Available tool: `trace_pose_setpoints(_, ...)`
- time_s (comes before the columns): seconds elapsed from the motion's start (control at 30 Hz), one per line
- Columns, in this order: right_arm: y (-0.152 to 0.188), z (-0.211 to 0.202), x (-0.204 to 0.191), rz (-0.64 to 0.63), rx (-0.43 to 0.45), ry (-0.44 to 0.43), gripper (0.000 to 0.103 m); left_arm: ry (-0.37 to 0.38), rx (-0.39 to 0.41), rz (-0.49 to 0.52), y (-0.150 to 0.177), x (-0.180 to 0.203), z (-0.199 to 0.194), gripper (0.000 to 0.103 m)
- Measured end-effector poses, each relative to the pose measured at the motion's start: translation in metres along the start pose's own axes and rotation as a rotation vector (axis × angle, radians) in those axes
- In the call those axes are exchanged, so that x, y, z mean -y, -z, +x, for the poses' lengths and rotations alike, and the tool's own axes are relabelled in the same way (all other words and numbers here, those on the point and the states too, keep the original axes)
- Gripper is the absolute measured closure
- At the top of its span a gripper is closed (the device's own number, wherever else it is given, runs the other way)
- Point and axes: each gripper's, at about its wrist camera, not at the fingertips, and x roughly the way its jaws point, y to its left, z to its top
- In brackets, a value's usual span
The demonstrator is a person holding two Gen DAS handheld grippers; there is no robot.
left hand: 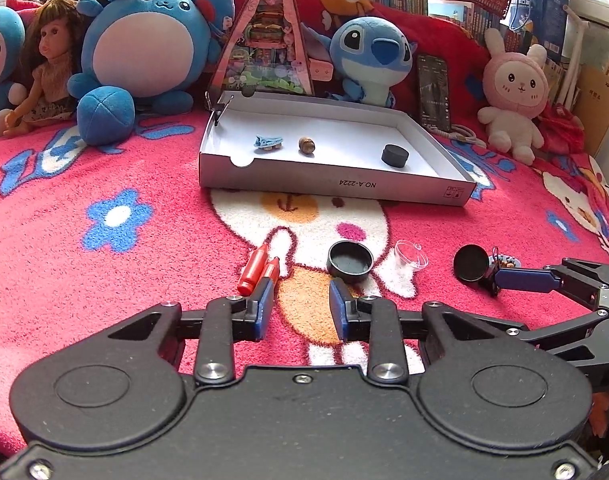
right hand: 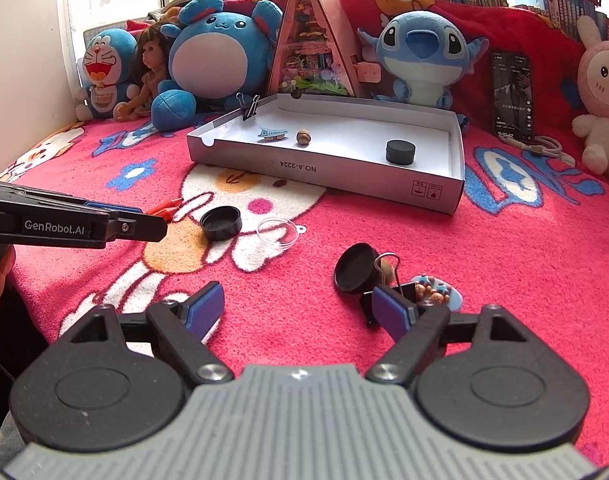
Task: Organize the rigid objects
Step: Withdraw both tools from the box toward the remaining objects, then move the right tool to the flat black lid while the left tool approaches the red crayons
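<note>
My left gripper (left hand: 300, 304) hovers low over the pink blanket (left hand: 104, 280) with nothing between its blue pads; the jaws stand narrowed but not closed, a gap of blanket showing between them. Just beyond the left pad lie the red crayons (left hand: 258, 268), two of them side by side, their long axes running from near-left up to far-right, tips pointing away from me toward the white box (left hand: 336, 188). Just beyond the right pad sits the black cap (left hand: 350, 262), open side up, and a little further right the clear dome lid (left hand: 411, 254). So the crayons lie slightly left of my line and the cap slightly right; neither is yet inside the jaws. My right gripper (right hand: 300, 312) hangs released and wide, also empty. Its right pad is just beside a black binder clip (right hand: 384, 292), which lies against a second black lid (right hand: 354, 268) tilted on edge and a small blue charm with bear figures (right hand: 436, 292). Those three are well right of my left tool, so I judge them the right hand's work, while the crayons and the flat cap belong to the left. The box sits far centre, already holding a blue clip (left hand: 267, 143), a brown bead (left hand: 307, 146) and a black puck (left hand: 395, 155). To take a crayon I would need to shift left and turn the jaws across that slanted axis.
</note>
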Motion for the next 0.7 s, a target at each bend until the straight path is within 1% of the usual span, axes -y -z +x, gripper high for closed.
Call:
trace_pose_setpoints(0.17,-0.003,0.005,0.001,-0.019,0.009,0.029,0.015,0.004,-0.013,-0.030,-0.001,-0.007,0.005,0.074)
trace_pose_setpoints(0.27,-0.005,0.007,0.003,-0.026,0.010,0.046,0.015,-0.011,-0.012,-0.031,-0.001,-0.010,0.006,0.074)
trace_pose_setpoints(0.37,-0.007,0.009,0.005,-0.032,0.015,0.065,0.015,-0.001,-0.013,-0.031,0.000,-0.012,0.007,0.074)
trace_pose_setpoints(0.4,-0.007,0.010,0.006,-0.032,0.017,0.074,0.015,0.011,-0.012,-0.026,0.000,-0.011,0.007,0.074)
trace_pose_setpoints(0.47,-0.008,0.012,0.008,-0.030,0.020,0.096,0.015,0.059,-0.026,-0.027,0.001,-0.010,0.008,0.074)
trace_pose_setpoints(0.5,-0.009,0.013,0.009,-0.025,0.019,0.113,0.015,0.106,-0.053,-0.051,0.002,-0.011,0.010,0.074)
trace_pose_setpoints(0.53,-0.010,0.015,0.011,-0.018,0.017,0.125,0.015,0.132,-0.069,-0.071,0.003,-0.011,0.012,0.074)
trace_pose_setpoints(0.57,-0.010,0.016,0.013,-0.008,0.015,0.130,0.015,0.136,-0.072,-0.079,0.004,-0.011,0.014,0.074)
trace_pose_setpoints(0.7,-0.010,0.014,0.015,0.012,0.023,0.126,0.015,0.033,-0.003,-0.001,0.005,0.000,0.007,0.073)
